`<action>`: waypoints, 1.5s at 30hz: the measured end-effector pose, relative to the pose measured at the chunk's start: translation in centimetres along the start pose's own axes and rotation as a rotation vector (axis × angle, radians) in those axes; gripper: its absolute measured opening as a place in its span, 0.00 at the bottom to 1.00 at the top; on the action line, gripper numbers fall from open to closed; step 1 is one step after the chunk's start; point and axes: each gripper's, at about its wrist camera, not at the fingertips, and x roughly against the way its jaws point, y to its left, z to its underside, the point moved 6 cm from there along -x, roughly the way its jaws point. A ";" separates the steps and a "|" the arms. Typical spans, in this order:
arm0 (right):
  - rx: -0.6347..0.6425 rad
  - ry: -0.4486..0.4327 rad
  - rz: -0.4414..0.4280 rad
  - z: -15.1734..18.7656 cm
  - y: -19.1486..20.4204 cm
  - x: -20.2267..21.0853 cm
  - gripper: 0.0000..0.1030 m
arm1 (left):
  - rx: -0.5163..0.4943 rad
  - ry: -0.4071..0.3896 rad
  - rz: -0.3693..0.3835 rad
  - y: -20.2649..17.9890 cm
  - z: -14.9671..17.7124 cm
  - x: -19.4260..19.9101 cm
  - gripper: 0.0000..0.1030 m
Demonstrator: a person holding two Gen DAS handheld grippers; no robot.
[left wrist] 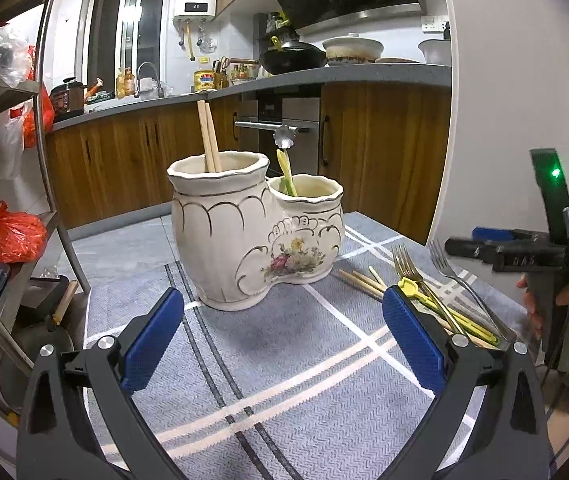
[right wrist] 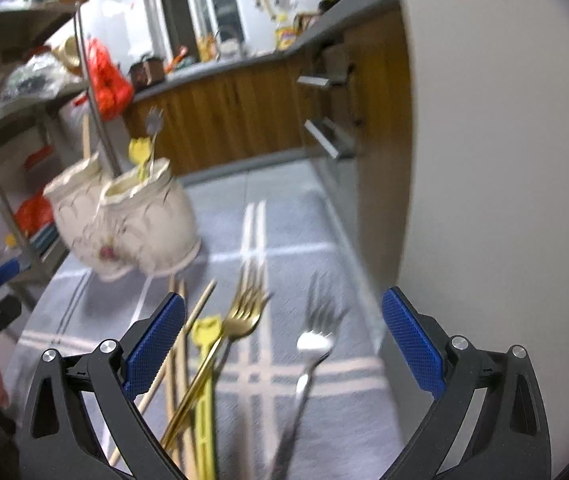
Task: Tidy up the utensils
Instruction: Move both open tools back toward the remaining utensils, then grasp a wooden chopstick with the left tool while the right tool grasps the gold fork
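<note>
My right gripper hangs wide open with nothing between its blue ridged pads, and the loose utensils lie right under it on the grey woven cloth, in front of the ceramic holder. The silver fork sits between the jaws with its long axis running away from me, tines pointing toward the holder's side; I judge it the easiest pick. Just left of it lie the gold fork, a yellow plastic utensil and several wooden chopsticks, roughly parallel and overlapping. My left gripper is equally spread and empty, facing the holder from farther off, so the right is nearer the pile. The holder is glossy cream, scalloped, with 2 cups: 2 chopsticks in the taller, a yellow and a metal handle in the lower.
</note>
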 end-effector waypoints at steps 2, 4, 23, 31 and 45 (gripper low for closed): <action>0.022 0.023 -0.006 0.4 0.8 -0.4 0.95 | 0.002 -0.002 0.004 0.0 0.0 0.0 0.95; 0.029 0.047 -0.030 0.8 1.5 -0.6 0.93 | 0.003 0.002 0.006 0.0 0.0 0.0 0.95; 0.054 0.195 -0.097 2.9 4.4 -2.5 0.23 | -0.010 0.010 0.016 -0.4 0.2 -0.1 0.95; -0.008 0.194 -0.137 2.4 3.5 -2.9 0.11 | -0.037 0.034 0.003 -1.3 -0.1 -0.4 0.95; -0.037 0.099 -0.218 0.9 2.9 -0.4 0.06 | -0.052 0.108 0.030 -4.5 -0.5 -1.8 0.95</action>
